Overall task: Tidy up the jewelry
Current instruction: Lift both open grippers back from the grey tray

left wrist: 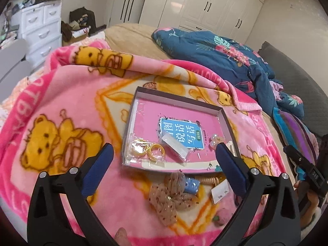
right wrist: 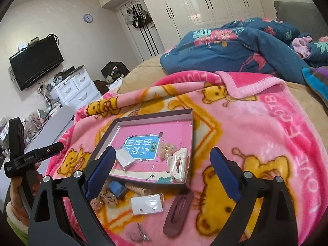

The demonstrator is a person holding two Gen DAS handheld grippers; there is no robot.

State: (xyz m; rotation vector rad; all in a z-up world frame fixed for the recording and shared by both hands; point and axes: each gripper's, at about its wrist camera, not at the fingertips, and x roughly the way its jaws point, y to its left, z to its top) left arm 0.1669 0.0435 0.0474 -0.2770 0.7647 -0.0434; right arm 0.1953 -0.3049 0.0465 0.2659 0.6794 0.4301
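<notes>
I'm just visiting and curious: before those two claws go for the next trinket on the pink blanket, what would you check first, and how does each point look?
1. Left gripper empty, jaws wide: ok.
2. Right gripper empty, jaws wide: ok.
3. Tray has free space: ok.
4. Maroon hair clip lies clear of other pieces: ok.
5. Earring card clear of the spiral hair tie: ok.
6. Scrunchie unobstructed: not ok, blue piece touches it.

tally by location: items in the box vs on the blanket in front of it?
In the box: 4 (yellow rings bag, white packet, white claw clip, peach clip)
On the blanket: 6 (scrunchie, blue piece, spiral tie, earring card, maroon clip, metal pin)
Total: 10
</notes>
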